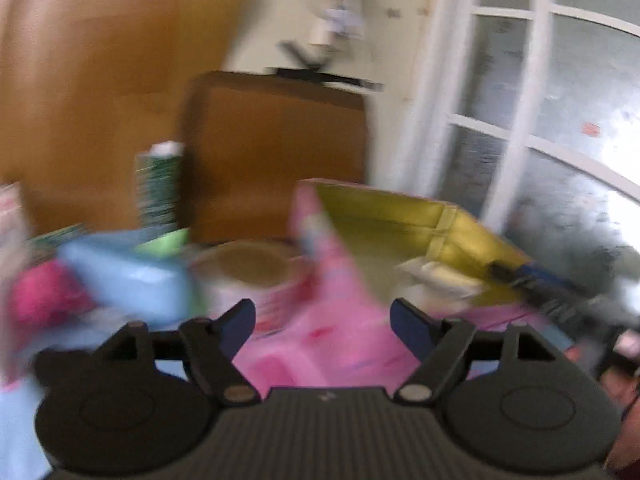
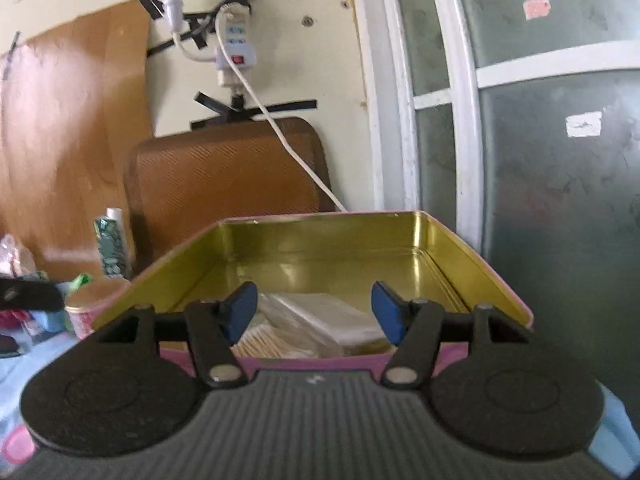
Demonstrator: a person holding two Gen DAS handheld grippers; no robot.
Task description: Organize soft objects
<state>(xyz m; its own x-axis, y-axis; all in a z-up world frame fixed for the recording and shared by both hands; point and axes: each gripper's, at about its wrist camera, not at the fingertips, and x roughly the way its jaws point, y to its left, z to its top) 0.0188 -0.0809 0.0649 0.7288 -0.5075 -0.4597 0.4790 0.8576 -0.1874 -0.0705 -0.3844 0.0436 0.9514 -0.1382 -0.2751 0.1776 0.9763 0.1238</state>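
Both of your grippers stand with their blue pads spread apart and nothing between them. Your right gripper (image 2: pixel 313 307) hangs just in front of the near pink wall of the open tin (image 2: pixel 332 240), its fingers reaching over that wall. Inside the tin, directly ahead of and below the gap between the fingers, lie a clear packet of white pads (image 2: pixel 320 314) and, touching it on the near left, a bundle of cotton swabs (image 2: pixel 264 346). To the left of the tin stand a paper-lidded cup (image 2: pixel 90 302) and a green patterned tube (image 2: pixel 112 252).

Your left gripper (image 1: pixel 322 322) sits to the left of the same tin (image 1: pixel 384 216), and its view is badly blurred. Ahead of its fingers rises the tin's pink outer wall (image 1: pixel 340 300); the pale packets (image 1: pixel 436 276) inside lie off to the right of the right finger. Left of the fingers sit the cup (image 1: pixel 252 268), a light blue soft pack (image 1: pixel 128 276) and something magenta (image 1: pixel 40 300) which you cannot identify through the blur.
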